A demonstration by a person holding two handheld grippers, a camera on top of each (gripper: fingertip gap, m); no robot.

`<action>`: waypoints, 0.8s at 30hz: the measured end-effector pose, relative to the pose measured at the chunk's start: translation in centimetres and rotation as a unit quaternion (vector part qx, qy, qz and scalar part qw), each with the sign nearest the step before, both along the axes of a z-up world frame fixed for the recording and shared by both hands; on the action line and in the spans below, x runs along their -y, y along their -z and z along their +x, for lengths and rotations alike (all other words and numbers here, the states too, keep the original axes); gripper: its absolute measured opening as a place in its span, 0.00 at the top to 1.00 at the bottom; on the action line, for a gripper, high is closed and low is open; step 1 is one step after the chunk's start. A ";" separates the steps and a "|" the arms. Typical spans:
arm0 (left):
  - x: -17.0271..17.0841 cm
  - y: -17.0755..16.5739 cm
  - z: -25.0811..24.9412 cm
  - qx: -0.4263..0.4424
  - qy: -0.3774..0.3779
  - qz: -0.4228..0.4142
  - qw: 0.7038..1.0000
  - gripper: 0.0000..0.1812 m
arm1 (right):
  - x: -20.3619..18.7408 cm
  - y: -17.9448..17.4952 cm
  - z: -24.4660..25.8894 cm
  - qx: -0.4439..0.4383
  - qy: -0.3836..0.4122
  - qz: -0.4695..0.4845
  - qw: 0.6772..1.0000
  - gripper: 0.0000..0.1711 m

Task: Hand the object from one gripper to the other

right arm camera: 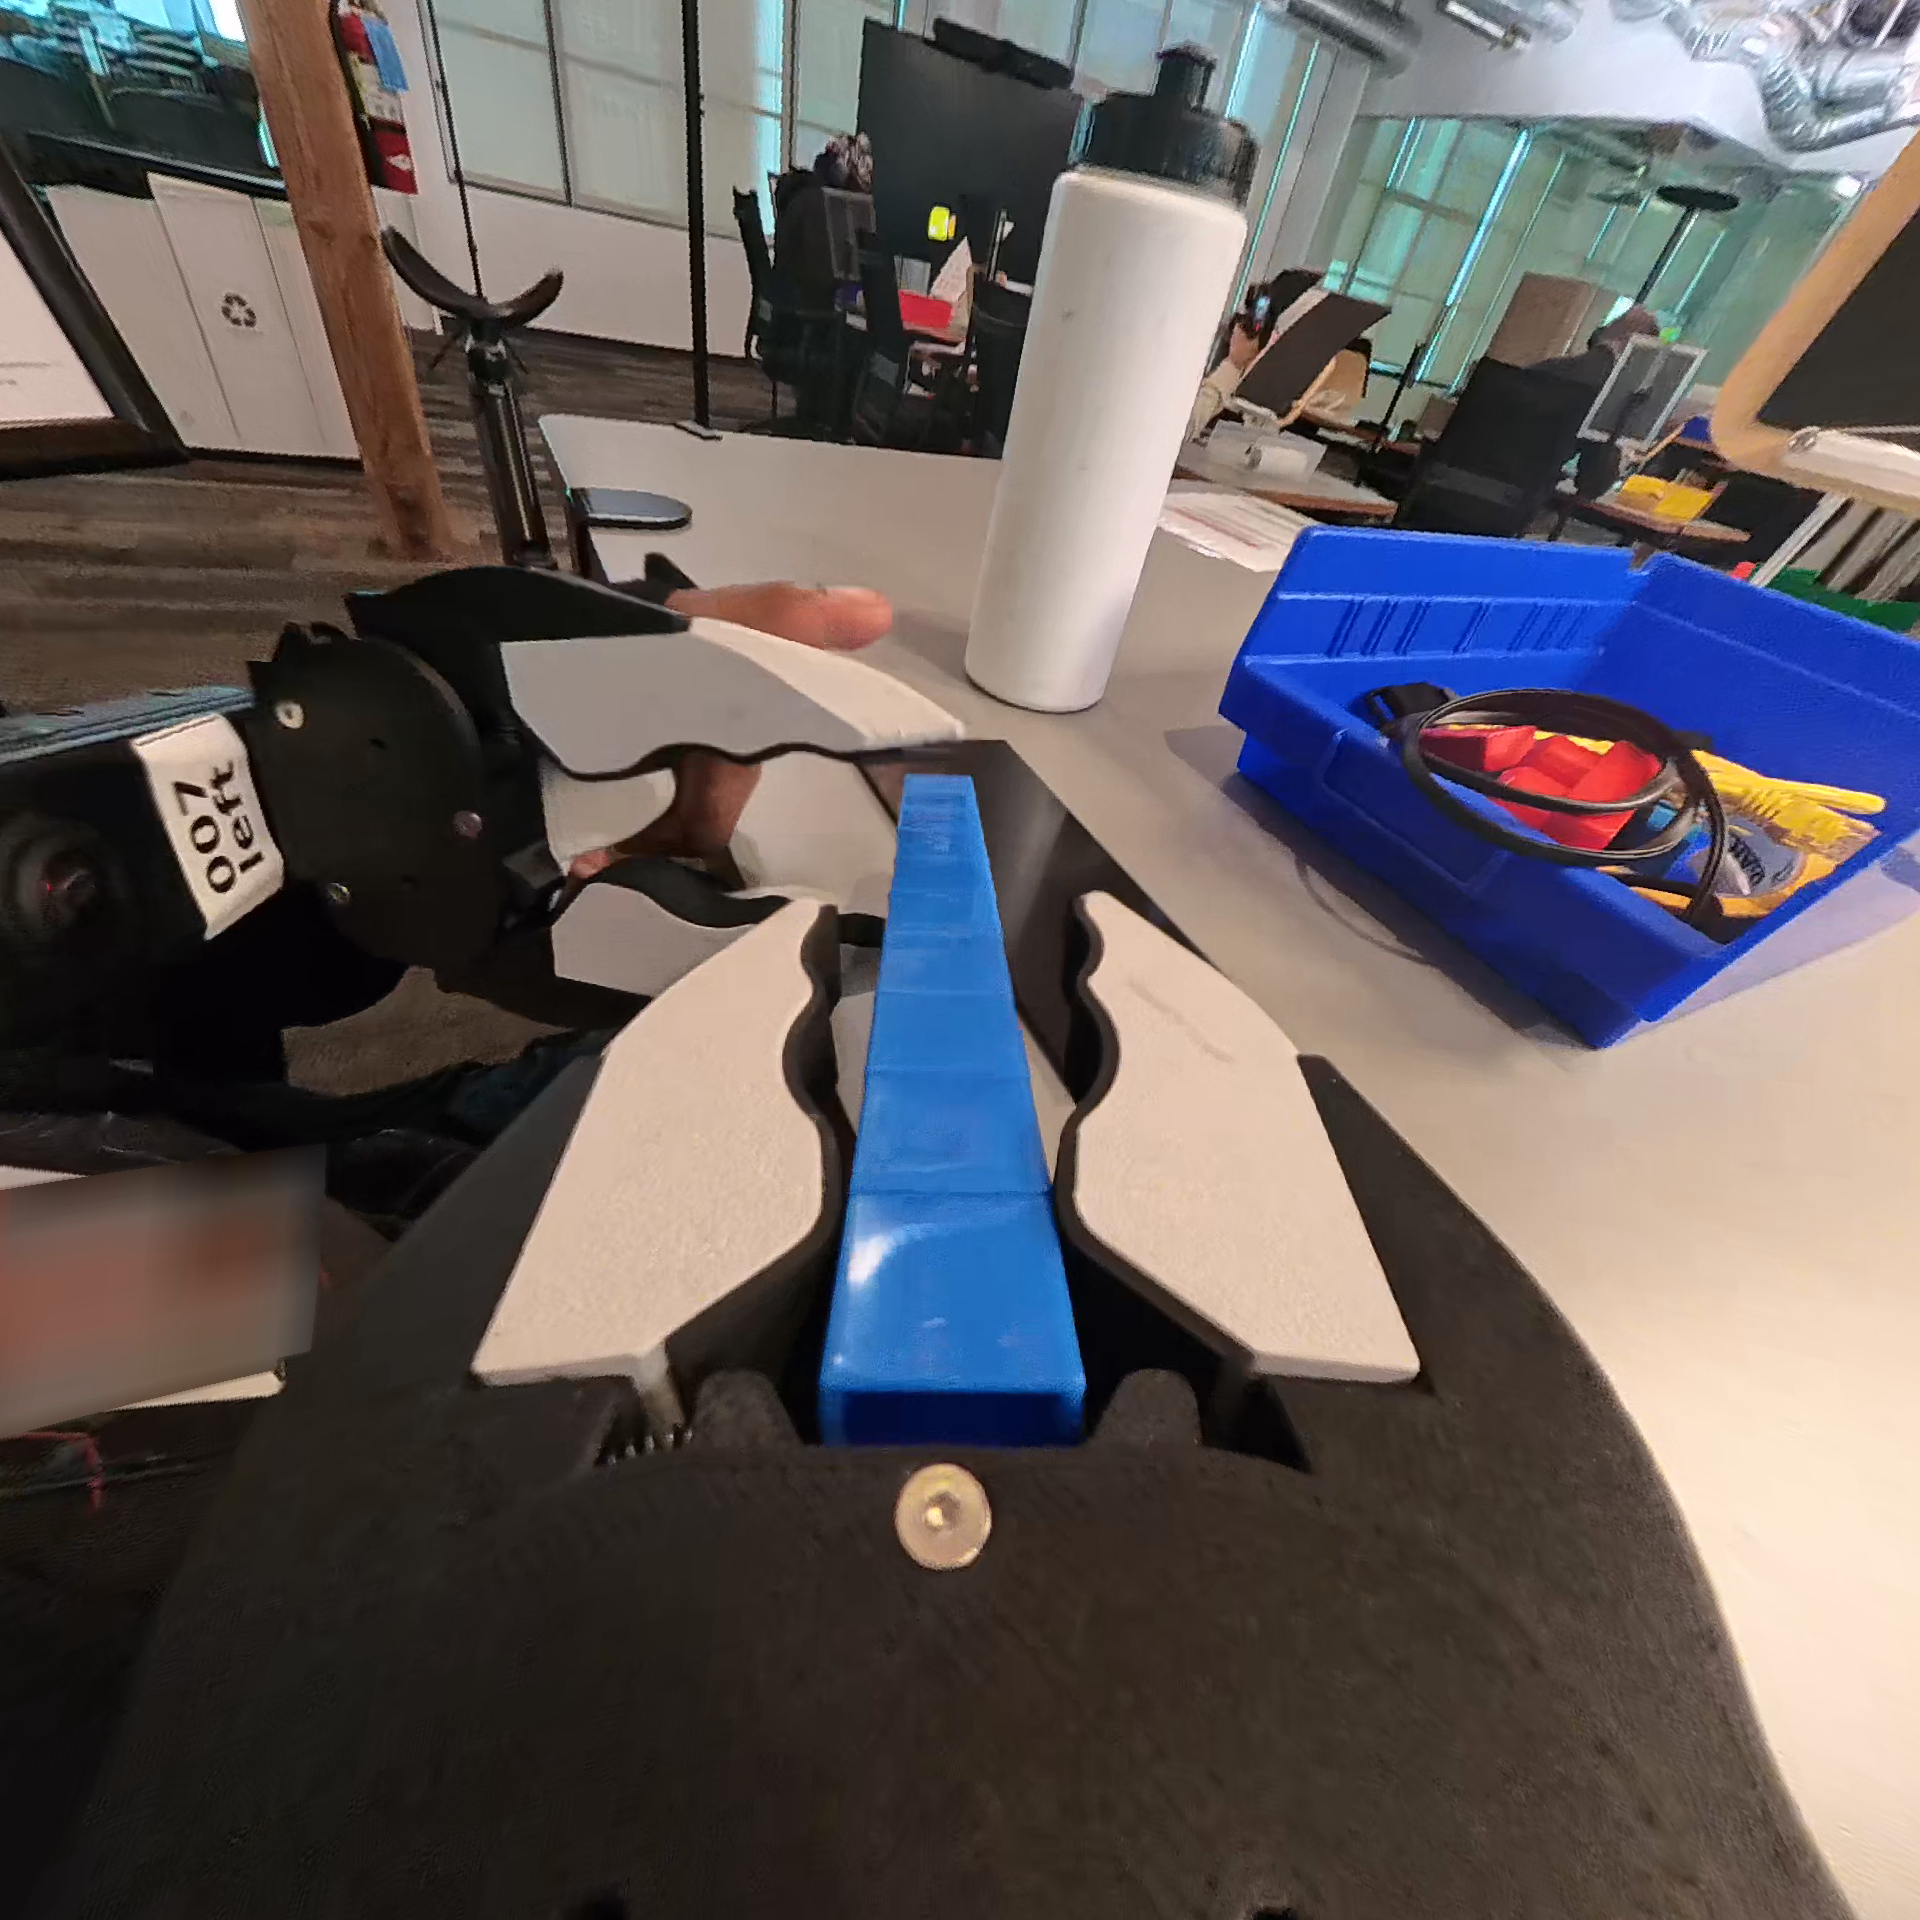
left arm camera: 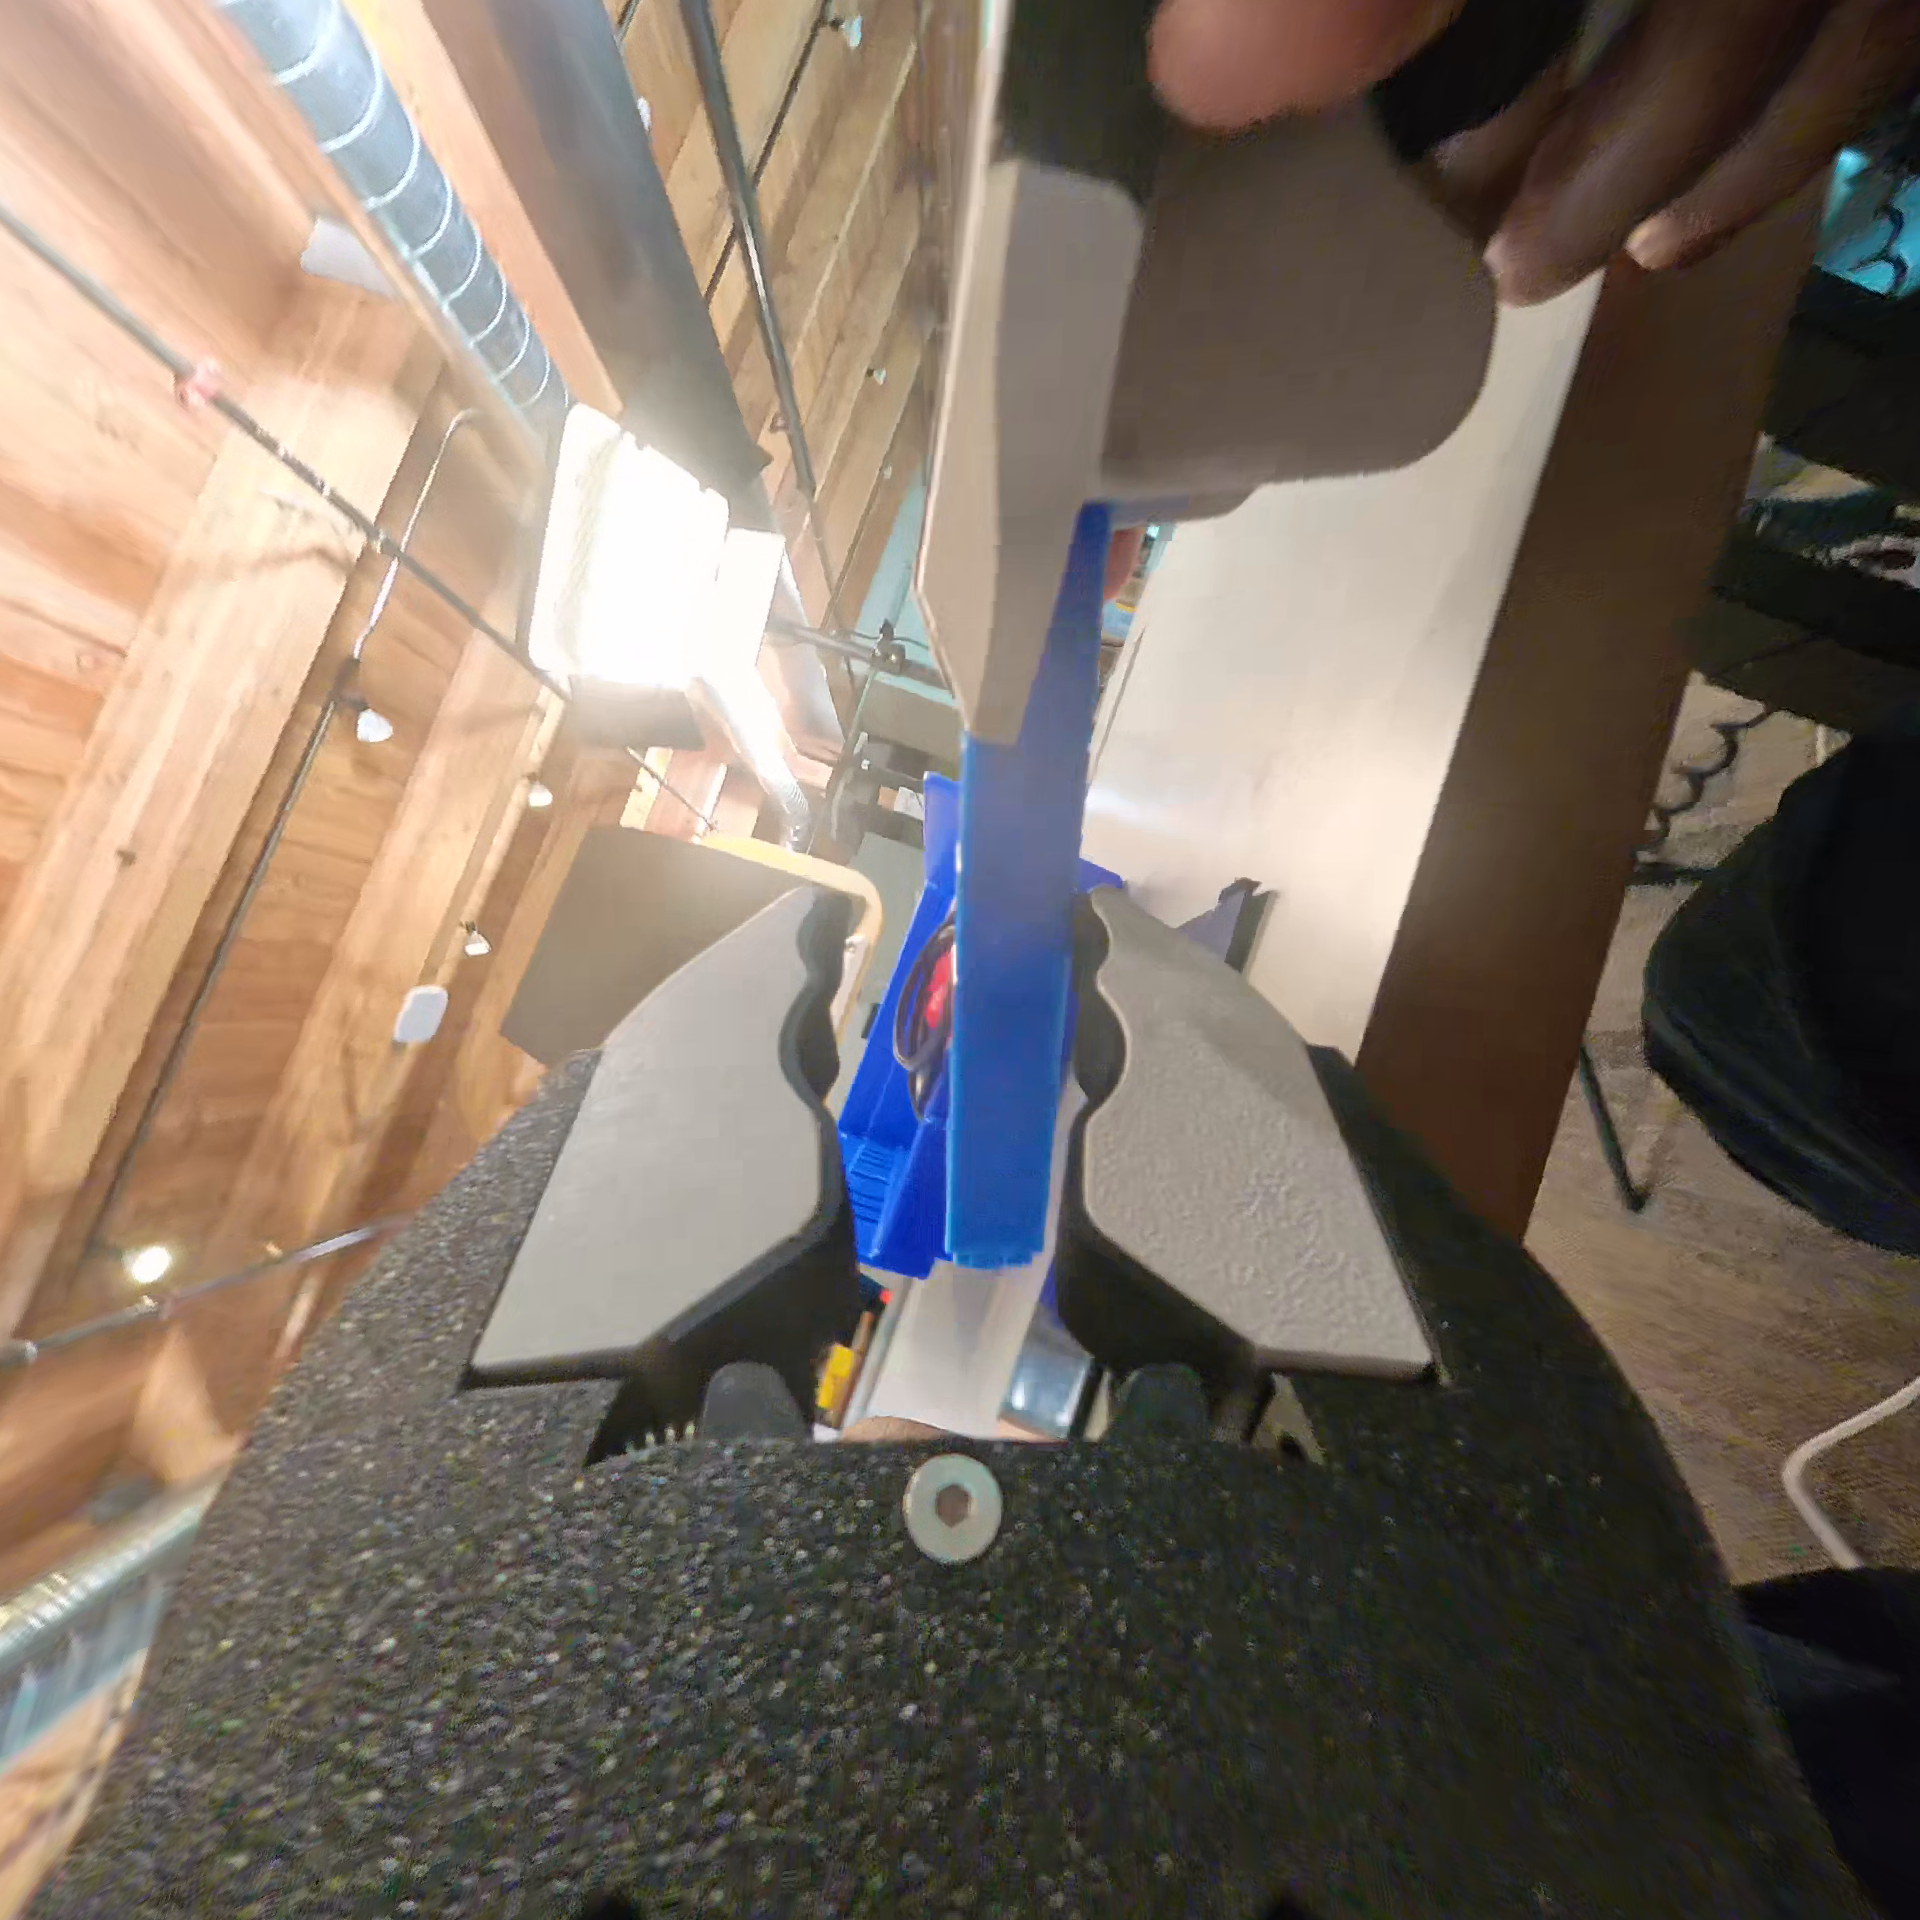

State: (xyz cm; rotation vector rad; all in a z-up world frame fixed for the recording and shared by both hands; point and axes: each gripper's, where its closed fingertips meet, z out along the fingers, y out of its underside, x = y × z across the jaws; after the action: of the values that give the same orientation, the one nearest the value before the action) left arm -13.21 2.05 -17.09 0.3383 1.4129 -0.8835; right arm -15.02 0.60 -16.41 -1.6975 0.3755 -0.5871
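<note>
The right tongs (right arm camera: 951,1049) pinched the long blue bar (right arm camera: 940,1060) lengthwise, leaving its far end free above the counter (right arm camera: 1455,1195) edge for the spread left tongs (left arm camera: 961,1070) straddling it.

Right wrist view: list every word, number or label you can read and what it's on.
I can't quote writing; this is what bears it.
White label on the left gripper body: bold, legible print.
Yellow packet in the blue bin: print too small.
Paper beside the white bottle: blurred.
Fire extinguisher tags: too small.
</note>
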 end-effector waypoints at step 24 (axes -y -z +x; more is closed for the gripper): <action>-6.0 -3.1 -2.2 -0.638 0.331 -0.351 0.600 0.65 | -0.1 -5.6 -4.2 0.154 -0.083 0.105 0.979 0.76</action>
State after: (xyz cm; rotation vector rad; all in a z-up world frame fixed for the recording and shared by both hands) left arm -15.38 8.03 -14.02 -0.6083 2.0165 -2.5399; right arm -19.26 0.72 -10.84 -1.3925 0.0697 -0.6507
